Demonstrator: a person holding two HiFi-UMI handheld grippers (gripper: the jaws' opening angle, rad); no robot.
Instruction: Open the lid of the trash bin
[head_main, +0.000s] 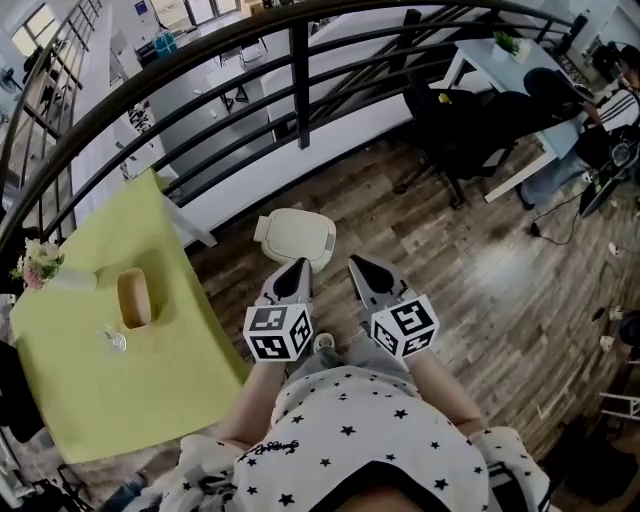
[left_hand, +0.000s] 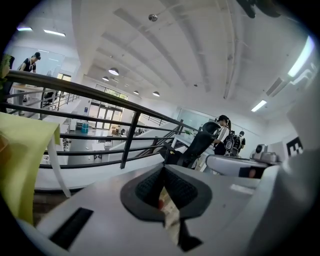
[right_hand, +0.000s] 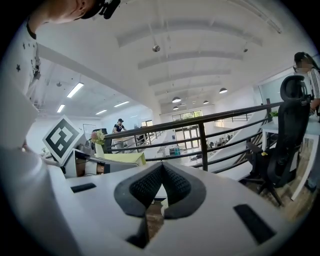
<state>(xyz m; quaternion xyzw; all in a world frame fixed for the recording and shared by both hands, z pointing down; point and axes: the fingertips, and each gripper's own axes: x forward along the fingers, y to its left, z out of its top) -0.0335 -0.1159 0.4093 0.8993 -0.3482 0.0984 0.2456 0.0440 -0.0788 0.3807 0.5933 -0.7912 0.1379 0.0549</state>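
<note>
The trash bin (head_main: 295, 237) is a small cream bin on the wooden floor by the railing, and its lid lies flat and closed. My left gripper (head_main: 297, 263) hovers just on the near side of the bin, its tip over the bin's front edge, jaws shut on nothing. A little right of the bin, my right gripper (head_main: 357, 263) is also shut and empty. In the left gripper view the left gripper (left_hand: 162, 171) has its jaws pressed together and points up at the railing. The right gripper (right_hand: 162, 169) looks the same in its own view. Neither gripper view shows the bin clearly.
A black metal railing (head_main: 300, 70) curves just behind the bin. A table with a yellow-green cloth (head_main: 90, 340) stands at the left, carrying a wooden holder (head_main: 133, 297) and flowers (head_main: 38, 264). A black office chair (head_main: 450, 125), a white desk (head_main: 515, 75) and a seated person (head_main: 615, 95) are at the right.
</note>
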